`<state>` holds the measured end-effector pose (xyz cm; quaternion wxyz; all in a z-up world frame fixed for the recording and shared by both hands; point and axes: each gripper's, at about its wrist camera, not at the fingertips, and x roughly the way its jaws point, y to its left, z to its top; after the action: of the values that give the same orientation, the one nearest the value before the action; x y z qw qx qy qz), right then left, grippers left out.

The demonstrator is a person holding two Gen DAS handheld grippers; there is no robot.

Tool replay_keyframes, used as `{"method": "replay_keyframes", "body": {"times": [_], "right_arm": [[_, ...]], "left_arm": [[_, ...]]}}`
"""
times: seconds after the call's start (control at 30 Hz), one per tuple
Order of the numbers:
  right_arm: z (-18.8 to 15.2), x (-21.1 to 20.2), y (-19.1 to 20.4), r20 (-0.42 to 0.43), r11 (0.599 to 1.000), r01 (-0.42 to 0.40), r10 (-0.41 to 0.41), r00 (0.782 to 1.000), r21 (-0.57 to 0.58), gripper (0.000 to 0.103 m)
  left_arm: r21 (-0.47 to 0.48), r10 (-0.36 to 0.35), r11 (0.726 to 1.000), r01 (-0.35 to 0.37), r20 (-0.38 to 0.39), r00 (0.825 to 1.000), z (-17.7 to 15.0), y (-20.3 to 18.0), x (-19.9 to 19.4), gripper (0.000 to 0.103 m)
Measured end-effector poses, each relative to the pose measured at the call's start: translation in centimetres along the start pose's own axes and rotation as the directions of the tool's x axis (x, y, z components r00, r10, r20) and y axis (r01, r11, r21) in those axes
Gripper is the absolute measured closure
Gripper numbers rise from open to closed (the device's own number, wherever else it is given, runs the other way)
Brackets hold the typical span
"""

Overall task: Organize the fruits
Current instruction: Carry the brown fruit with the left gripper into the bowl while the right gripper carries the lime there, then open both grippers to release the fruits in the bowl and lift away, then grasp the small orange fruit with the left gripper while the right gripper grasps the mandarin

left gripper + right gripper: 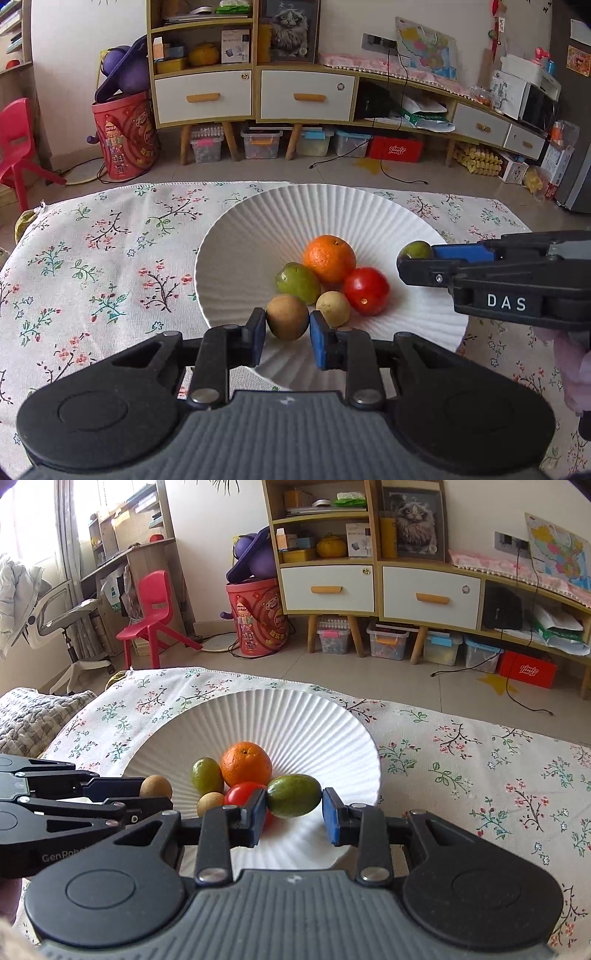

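A white ribbed plate (258, 229) (295, 716) lies on the flowered cloth. In it lie an orange (329, 258) (246, 763), a red tomato (366, 291) (242, 793), a green fruit (297, 282) (206, 774) and a small yellow-brown fruit (332, 308) (210, 803). My left gripper (287, 334) (155, 794) is shut on a brown round fruit (287, 322) (156, 786) over the plate's near rim. My right gripper (294, 812) (413, 262) is shut on a green oval fruit (294, 795) (416, 250) over the plate's right side.
The flowered cloth (92, 258) (480, 775) covers the table around the plate. Beyond the table edge stand a wooden cabinet with drawers (255, 96) (376, 587), a red bucket (125, 136) (256, 616) and a red chair (155, 609).
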<state>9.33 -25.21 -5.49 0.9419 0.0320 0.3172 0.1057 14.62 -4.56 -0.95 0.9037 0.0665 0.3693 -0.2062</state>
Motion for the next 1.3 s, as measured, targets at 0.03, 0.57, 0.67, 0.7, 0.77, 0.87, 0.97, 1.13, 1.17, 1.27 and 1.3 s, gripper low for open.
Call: {"method": "replay_keyframes", "body": {"times": [0.03,0.57,0.67,0.7,0.77,0.87,0.97,1.13,1.17,1.27,1.3], "right_arm": [[0.0,0.2,-0.1,-0.002,1.000,0.002,-0.002,1.000,-0.003,0.073],[0.0,0.8,-0.9,0.002,1.000,-0.018,0.018,1.000,0.012,0.072],[0.0,0.1,-0.9,0.011,0.999,-0.029,0.028,1.000,0.029,0.061],[0.0,-0.2,-0.7,0.013,0.999,-0.029,0.028,1.000,0.025,0.060],[-0.1,-0.9,-0.5,0.015,1.000,-0.023,0.023,1.000,0.017,0.054],[-0.2,-1.9,-0.2,0.019,0.999,-0.021,0.020,1.000,0.031,0.048],[-0.5,-2.9,0.0,0.025,0.999,-0.012,0.011,1.000,0.042,0.044],[-1.1,-4.5,0.9,0.035,0.998,-0.008,0.006,0.999,0.057,0.034],[-1.2,-4.8,1.1,0.034,0.998,-0.009,0.007,0.999,0.060,0.032],[-1.7,-5.6,1.7,0.036,0.998,-0.012,0.009,0.999,0.064,0.028],[-2.0,-6.0,1.9,0.037,0.998,-0.013,0.010,0.999,0.065,0.027]], "left_arm": [[0.006,0.002,1.000,-0.002,-0.001,1.000,0.1,-0.1,0.2,0.093],[0.020,-0.003,1.000,0.003,0.010,1.000,0.5,-0.5,1.2,0.090],[0.015,-0.017,1.000,0.016,0.018,1.000,0.5,-0.6,0.5,0.081],[0.013,-0.017,1.000,0.017,0.021,1.000,0.5,-0.6,0.2,0.078],[0.012,-0.015,1.000,0.014,0.028,1.000,0.4,-0.7,-0.5,0.067],[0.015,-0.009,1.000,0.008,0.033,0.999,0.1,-0.8,-1.7,0.060],[0.012,-0.004,1.000,0.004,0.036,0.999,-0.3,-0.7,-2.8,0.054],[-0.005,0.009,1.000,-0.009,0.040,0.999,-1.0,-0.2,-4.8,0.044],[-0.008,0.015,1.000,-0.014,0.039,0.999,-1.2,-0.1,-5.2,0.040],[-0.019,0.031,0.999,-0.030,0.038,0.999,-1.7,0.2,-6.3,0.034],[-0.022,0.031,0.999,-0.030,0.038,0.999,-1.9,0.3,-6.6,0.033]]}}
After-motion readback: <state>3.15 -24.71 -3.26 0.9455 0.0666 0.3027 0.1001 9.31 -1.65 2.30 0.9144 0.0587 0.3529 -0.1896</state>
